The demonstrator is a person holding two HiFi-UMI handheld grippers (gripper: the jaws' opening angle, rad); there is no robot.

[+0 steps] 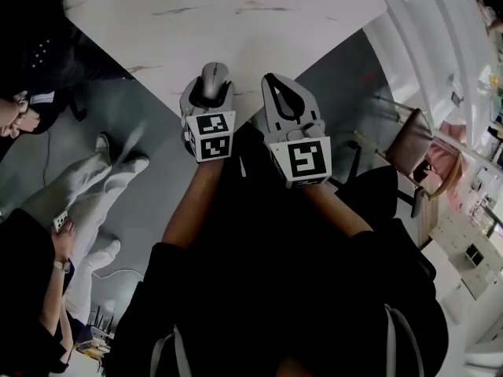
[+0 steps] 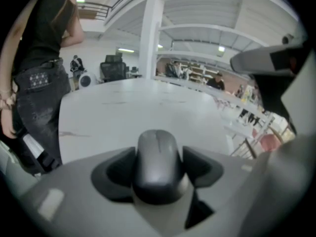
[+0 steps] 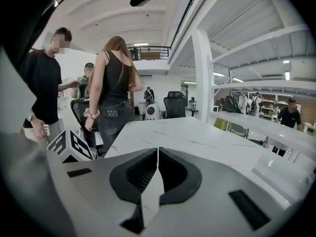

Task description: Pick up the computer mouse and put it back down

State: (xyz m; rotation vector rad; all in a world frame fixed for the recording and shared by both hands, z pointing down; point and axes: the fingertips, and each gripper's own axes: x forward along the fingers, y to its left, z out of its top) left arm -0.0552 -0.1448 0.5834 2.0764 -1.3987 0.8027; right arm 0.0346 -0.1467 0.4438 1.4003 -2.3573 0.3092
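My left tool (image 1: 211, 86) grips the grey computer mouse (image 2: 157, 158) by its sides at the near corner of the white counter (image 1: 236, 22). My right tool (image 3: 157, 169) is clenched, empty. The risk is that the mouse's smooth sides slip, or that it falls off the edge on release.

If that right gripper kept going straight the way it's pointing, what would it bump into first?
Probably the white table top, though depth is unclear; nothing else shows ahead of the right gripper.
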